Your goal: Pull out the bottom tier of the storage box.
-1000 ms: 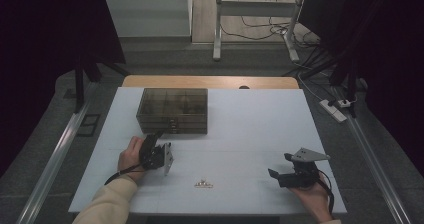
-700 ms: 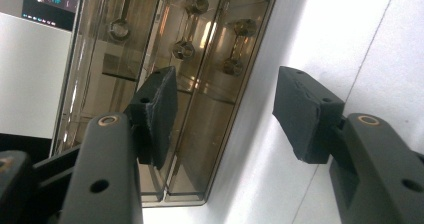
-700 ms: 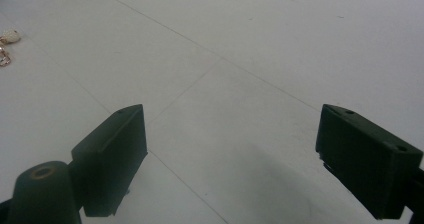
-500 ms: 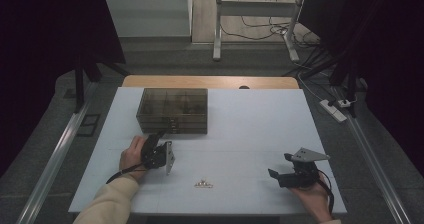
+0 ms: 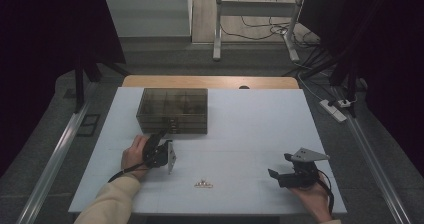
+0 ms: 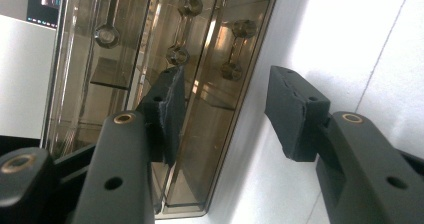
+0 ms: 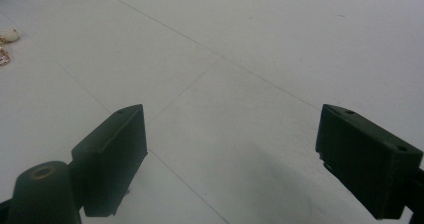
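Left tool [image 5: 161, 143]: jaws part-way apart and just been closing; nothing between the pads, only bare surface and the box front seen past them. In the left gripper view the tool [image 6: 220, 109] looks straight at the drawer fronts from close by, one pad [image 6: 170, 109] overlapping the box face in the picture; contact cannot be told.

Task thing: smoky, see-through drawer box [image 5: 173, 110], brownish tint, low and wide, dividers showing through the top. Up close the box [image 6: 150, 59] has small round knobs [image 6: 190, 6] on stems, mirrored in the glossy panels.

Left hand [image 5: 134, 154]: resting on the white surface [image 5: 250, 129], cream sleeve [image 5: 107, 199] coming in from 7 o'clock, tool rolled on its side and aimed toward 1 o'clock at the box's near left corner.

Box sits at 12 to 1 o'clock from the left tool, just beside its tips, at the far left part of the surface.

Right tool [image 5: 279, 173]: jaws wide apart, gripping nothing, and in the right gripper view the tool [image 7: 230, 154] has only bare surface between its pads. Right hand [image 5: 312, 194] low at the near right edge, tool pointing toward 9 o'clock. Box well apart from it, at about 10 o'clock.

Small pale-and-gold trinket [image 5: 202, 184] lies on the surface between the two tools, near the front edge; detail too small to read.
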### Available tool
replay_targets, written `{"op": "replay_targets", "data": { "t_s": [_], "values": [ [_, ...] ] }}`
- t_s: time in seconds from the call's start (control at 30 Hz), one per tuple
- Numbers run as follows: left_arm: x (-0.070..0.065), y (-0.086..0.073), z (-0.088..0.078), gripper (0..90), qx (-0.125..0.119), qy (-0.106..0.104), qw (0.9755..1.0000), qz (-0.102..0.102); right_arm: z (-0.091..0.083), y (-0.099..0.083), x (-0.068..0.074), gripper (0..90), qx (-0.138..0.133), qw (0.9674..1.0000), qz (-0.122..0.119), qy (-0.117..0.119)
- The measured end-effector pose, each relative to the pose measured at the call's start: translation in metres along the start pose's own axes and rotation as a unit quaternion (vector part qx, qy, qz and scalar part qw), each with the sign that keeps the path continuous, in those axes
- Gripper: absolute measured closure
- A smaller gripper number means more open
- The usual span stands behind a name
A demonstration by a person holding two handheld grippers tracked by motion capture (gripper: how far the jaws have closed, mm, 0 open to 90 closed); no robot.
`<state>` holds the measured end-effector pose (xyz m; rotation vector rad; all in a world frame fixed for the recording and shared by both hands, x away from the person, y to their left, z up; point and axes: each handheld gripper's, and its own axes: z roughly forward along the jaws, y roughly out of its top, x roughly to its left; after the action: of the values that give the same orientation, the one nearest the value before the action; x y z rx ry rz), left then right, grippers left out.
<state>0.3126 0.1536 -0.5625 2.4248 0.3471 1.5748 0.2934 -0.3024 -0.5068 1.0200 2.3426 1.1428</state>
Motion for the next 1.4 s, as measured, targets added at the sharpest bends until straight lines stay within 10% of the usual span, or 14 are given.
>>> {"op": "replay_targets", "data": {
  "t_s": [1.4],
  "values": [
    [-0.005, 0.007, 0.014, 55.8, 0.013, 0.009, 0.9997, 0.017, 0.001, 0.0, 0.0, 12.5, 0.003, 1.0, -0.001, 0.004]
  ]
}}
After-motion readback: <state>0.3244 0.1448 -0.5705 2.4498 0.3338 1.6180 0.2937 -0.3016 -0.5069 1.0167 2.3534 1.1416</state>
